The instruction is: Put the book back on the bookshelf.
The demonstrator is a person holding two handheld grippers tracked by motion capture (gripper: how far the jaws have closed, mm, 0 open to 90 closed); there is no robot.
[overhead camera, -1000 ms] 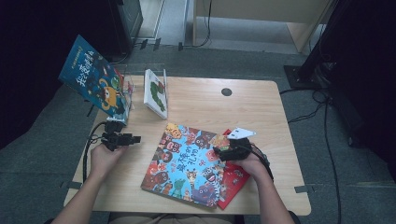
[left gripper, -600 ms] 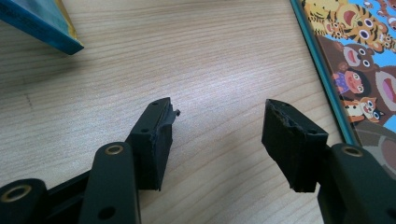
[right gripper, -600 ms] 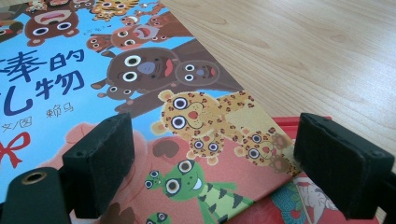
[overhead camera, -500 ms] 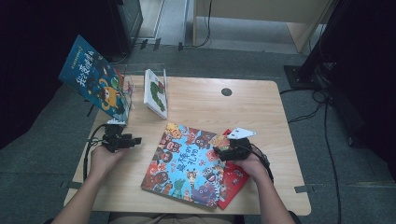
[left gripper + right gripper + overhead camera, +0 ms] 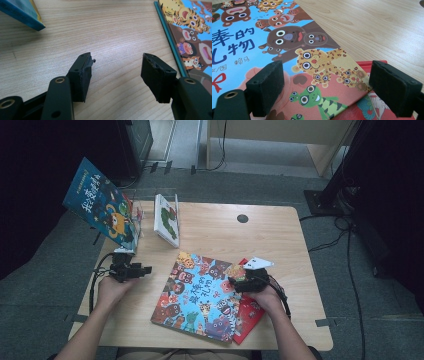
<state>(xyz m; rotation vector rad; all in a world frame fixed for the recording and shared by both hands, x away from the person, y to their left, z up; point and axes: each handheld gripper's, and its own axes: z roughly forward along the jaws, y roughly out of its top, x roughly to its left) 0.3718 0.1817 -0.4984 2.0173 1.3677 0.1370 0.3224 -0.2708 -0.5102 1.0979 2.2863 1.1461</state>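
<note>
Now both tongs stand apart, empty: left tongs point(image 5: 146, 269) over bare desk point(image 5: 215, 230), right tongs point(image 5: 235, 282) above the animal book point(image 5: 200, 295); lower squarely onto its right edge before closing.

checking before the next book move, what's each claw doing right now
Left claw: open, jaws have just been opening, nothing between them, over bare table.
Right claw: open, holding nothing, over the animal picture book.

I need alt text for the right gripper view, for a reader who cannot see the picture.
The right gripper hangs with its two black jaws open just above a colourful animal picture book lying flat on a wooden table. A red book sticks out from under the picture book's near corner.
</note>
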